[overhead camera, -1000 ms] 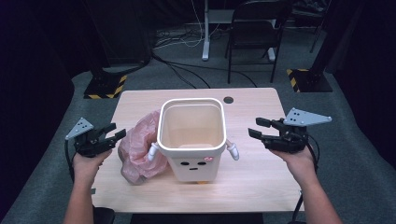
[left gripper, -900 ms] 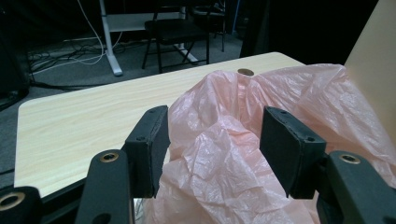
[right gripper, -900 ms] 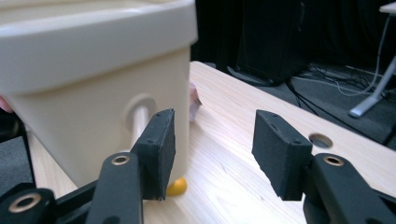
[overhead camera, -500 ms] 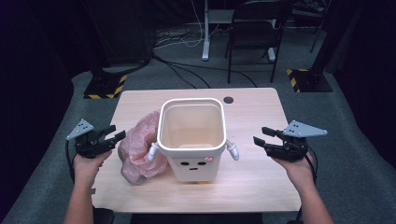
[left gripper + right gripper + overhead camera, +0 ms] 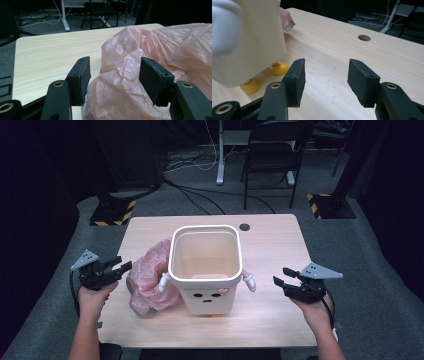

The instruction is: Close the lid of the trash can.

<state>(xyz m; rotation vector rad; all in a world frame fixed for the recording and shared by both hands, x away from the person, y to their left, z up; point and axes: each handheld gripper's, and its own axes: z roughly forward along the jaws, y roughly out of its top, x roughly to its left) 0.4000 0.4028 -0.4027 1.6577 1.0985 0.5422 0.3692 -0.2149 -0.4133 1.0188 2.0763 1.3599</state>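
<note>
A cream bin (image 5: 207, 297) with a drawn face, small white arms and yellow feet (image 5: 280, 68) stands upright mid-table. It looks empty inside. A crumpled pink plastic bag (image 5: 147, 282) lies against its left side. My left gripper (image 5: 124, 265) hovers at the table's left edge, open, its jaws aimed at the bag (image 5: 155, 50) with pink folds just beyond and below them. Off to the bin's right, over bare wood, my right gripper (image 5: 281, 275) is open and holds nothing. In the right gripper view the bin's wall (image 5: 254, 37) is close on the left of my right gripper (image 5: 325, 75).
The light wooden table (image 5: 270, 245) has a round cable hole (image 5: 244, 227) near its far edge. A black chair (image 5: 272, 157) and cables stand on the grey floor behind. Yellow-and-black striped bases (image 5: 112, 212) sit at the far left and right.
My right gripper has drawn back toward the table's near edge, slightly lower in the high view. The left gripper, bag and bin have stayed put.
</note>
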